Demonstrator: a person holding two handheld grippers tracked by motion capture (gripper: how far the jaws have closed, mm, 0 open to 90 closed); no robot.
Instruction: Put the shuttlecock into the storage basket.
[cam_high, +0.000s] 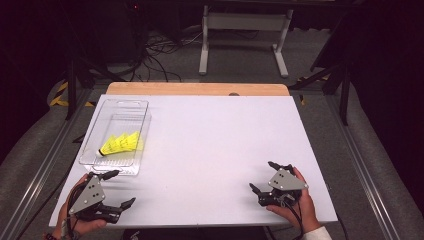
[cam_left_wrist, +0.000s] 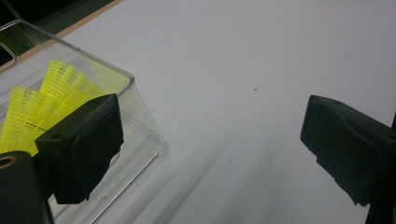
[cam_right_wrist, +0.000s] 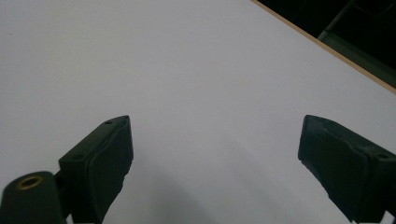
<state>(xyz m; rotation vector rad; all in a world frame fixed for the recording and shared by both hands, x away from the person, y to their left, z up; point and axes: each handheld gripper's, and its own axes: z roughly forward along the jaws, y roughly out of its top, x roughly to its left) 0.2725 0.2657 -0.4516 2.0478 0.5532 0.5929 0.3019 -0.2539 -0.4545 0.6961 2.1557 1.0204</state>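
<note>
A yellow shuttlecock (cam_high: 120, 144) lies on its side inside a clear plastic bin (cam_high: 142, 107) at the left side of the white desk (cam_high: 220, 135), its dark cork tip pointing toward the person's near-left and its netted skirt fanning toward the bin's right wall. In the left gripper view the yellow skirt (cam_left_wrist: 51, 102) shows through the bin's transparent corner (cam_left_wrist: 140, 116), partly behind the near jaw. The bin stands lengthwise, its far end near the wooden strip (cam_high: 197, 89) along the desk's back edge.

The left gripper (cam_high: 120, 189) rests at the near-left corner of the desk, just in front of the bin's near end; its jaws are spread wide and grasp nothing, one tip lying close to the bin's front wall. The right gripper (cam_high: 265, 176) sits at the near-right of the desk, well apart from the bin, held in a hand (cam_high: 295, 207); its jaws likewise stand released over bare white surface. Beyond the desk, cables (cam_high: 160, 50) trail over a grey floor beside a white frame (cam_high: 245, 30).
</note>
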